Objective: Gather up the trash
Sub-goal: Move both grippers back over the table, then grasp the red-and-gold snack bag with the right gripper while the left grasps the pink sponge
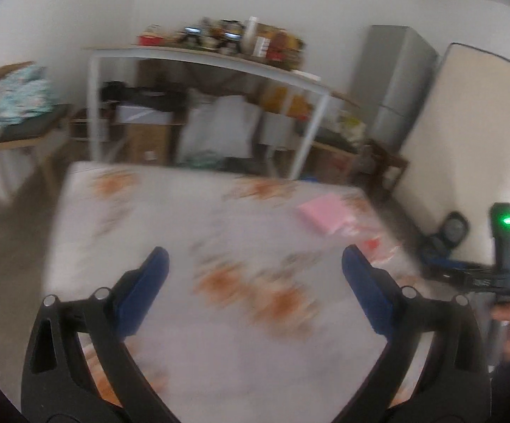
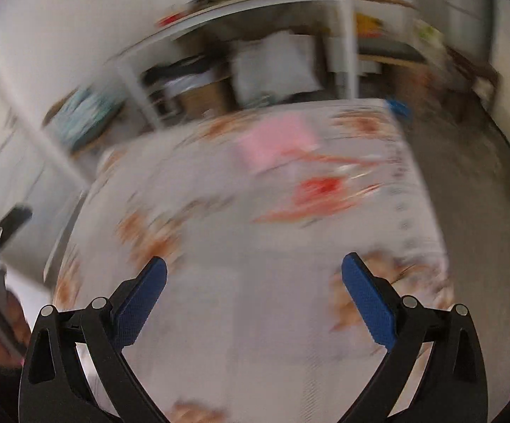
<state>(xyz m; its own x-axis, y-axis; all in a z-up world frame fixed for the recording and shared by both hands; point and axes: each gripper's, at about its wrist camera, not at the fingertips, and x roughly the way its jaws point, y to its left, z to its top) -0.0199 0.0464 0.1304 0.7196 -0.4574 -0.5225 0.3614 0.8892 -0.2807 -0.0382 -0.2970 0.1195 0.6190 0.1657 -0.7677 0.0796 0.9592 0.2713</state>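
A table with a white cloth patterned in orange (image 1: 191,218) fills the middle of both views (image 2: 255,253). A pink flat item (image 1: 322,213) lies at its far right, also in the right wrist view (image 2: 276,139). Beside it lies a clear wrapper with red print (image 1: 378,246), blurred in the right wrist view (image 2: 320,190). My left gripper (image 1: 255,268) is open and empty above the cloth, short of both items. My right gripper (image 2: 255,275) is open and empty above the cloth. Both views are motion-blurred.
A white shelf table (image 1: 202,56) loaded with clutter stands behind, with boxes and a white bag (image 1: 219,127) under it. A grey fridge (image 1: 396,81) and a leaning mattress (image 1: 466,134) are at the right. A chair with bedding (image 1: 22,105) stands at the left.
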